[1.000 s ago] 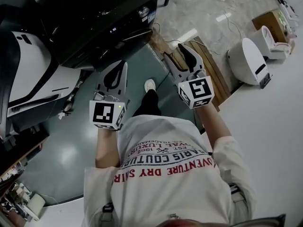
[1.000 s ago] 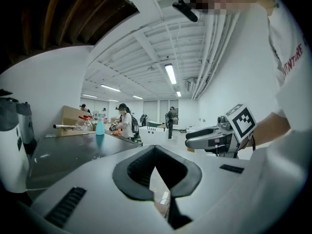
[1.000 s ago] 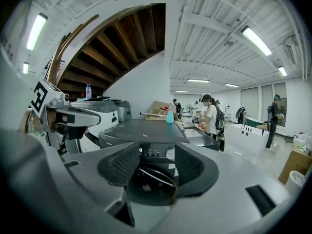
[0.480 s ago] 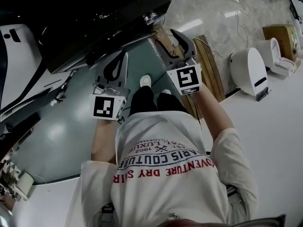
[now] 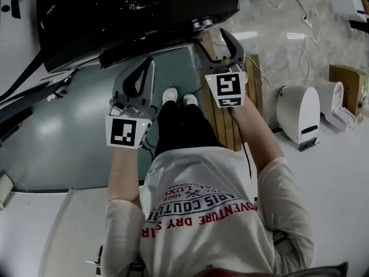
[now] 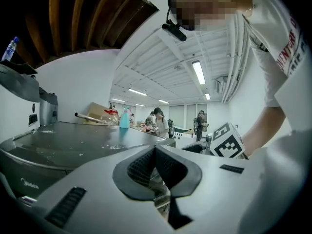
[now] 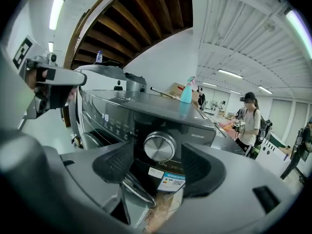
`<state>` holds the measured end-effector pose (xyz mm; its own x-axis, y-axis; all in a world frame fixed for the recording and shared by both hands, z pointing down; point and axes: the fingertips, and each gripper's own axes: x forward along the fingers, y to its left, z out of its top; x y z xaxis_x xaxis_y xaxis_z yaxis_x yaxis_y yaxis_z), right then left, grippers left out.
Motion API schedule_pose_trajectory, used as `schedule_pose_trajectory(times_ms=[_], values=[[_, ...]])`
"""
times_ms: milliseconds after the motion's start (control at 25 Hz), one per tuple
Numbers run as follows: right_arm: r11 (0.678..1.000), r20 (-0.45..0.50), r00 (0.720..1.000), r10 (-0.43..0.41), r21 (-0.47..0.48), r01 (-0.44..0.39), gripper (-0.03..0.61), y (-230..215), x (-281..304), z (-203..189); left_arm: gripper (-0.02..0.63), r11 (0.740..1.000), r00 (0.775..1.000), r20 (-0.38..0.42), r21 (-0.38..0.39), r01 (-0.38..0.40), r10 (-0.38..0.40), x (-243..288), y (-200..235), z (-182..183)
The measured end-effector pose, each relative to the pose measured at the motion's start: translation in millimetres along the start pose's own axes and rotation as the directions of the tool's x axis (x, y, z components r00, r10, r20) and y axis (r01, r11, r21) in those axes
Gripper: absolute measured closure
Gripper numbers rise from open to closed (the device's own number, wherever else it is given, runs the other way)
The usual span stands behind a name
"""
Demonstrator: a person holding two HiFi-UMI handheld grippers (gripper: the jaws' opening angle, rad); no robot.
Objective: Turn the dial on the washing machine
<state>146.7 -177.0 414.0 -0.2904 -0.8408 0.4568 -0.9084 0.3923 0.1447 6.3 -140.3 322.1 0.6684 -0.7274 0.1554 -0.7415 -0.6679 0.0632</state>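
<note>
The dark washing machine (image 5: 132, 10) fills the top of the head view, and its round silver dial (image 5: 203, 23) sits at the right end of the control panel. My right gripper (image 5: 219, 40) hovers just in front of the dial, and its jaws are opening. In the right gripper view the dial (image 7: 159, 146) shows centred in the gap of the right gripper (image 7: 157, 164), a short way ahead, with neither pad touching it. My left gripper (image 5: 147, 63) is shut on nothing, held left of the dial before the machine's front. In the left gripper view its pads (image 6: 155, 152) meet.
A blue spray bottle (image 7: 186, 92) stands on the machine's top. A wooden pallet (image 5: 233, 120) lies on the floor below the right gripper. White appliances (image 5: 297, 114) stand at the right. The person's shoes (image 5: 176, 97) are near the machine. People stand in the background.
Both grippers have moved up toward the machine's front. The right gripper has come close to the dial and its jaws stand wider than before. The left gripper stays shut.
</note>
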Motion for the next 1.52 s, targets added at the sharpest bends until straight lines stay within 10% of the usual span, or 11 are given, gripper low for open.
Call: schedule_pose_trajectory(times_ms=[640, 1120, 1520], values=[[0.995, 0.056, 0.995, -0.084, -0.045, 0.087, 0.282, -6, 47, -19, 0.600, 0.990, 0.988, -0.065, -0.011, -0.142, 0.141, 2, 9, -48], [0.990, 0.005, 0.998, -0.066, 0.129, 0.065, 0.289, -11, 49, -23, 0.600, 0.974, 0.974, -0.032, -0.007, -0.226, 0.226, -12, 19, -46], [0.924, 0.008, 1.000, -0.010, 0.383, 0.006, 0.291, -13, 48, -25, 0.600, 0.970, 0.970, -0.012, -0.025, -0.243, 0.242, -21, 22, -48]])
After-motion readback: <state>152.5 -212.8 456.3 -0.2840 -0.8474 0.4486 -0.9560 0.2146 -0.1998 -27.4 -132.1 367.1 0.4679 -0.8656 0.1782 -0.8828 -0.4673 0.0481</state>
